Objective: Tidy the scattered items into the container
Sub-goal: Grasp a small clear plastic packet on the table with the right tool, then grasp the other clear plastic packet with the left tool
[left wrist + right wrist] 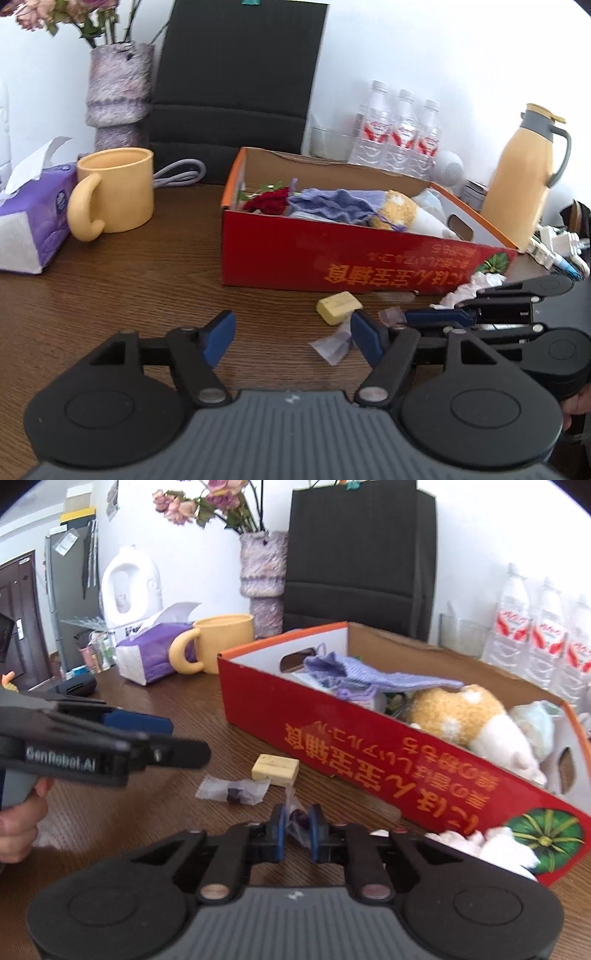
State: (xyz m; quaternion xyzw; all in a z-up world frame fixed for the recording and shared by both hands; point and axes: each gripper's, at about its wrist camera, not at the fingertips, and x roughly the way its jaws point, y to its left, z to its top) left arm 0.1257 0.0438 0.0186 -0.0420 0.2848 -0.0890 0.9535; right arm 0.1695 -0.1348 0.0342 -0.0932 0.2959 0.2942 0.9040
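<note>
The red cardboard box (332,258) (369,760) stands open on the wooden table, holding a purple cloth (369,674), a plush toy (461,716) and a red flower (269,199). In front of it lie a yellow block (339,307) (275,770), a clear candy wrapper (332,347) (236,792) and crumpled tissue (469,288) (491,845). My right gripper (297,823) (408,316) is shut on a second clear wrapper (298,818) (391,315) at table height. My left gripper (293,334) (177,738) stands open and holds nothing, its right finger beside the loose wrapper.
A yellow mug (118,188) and tissue pack (33,221) sit at the left, with a vase (118,96) and black bag (240,81) behind. Water bottles (399,125) and a yellow jug (524,177) stand at the right. A person's hand (18,830) grips the left handle.
</note>
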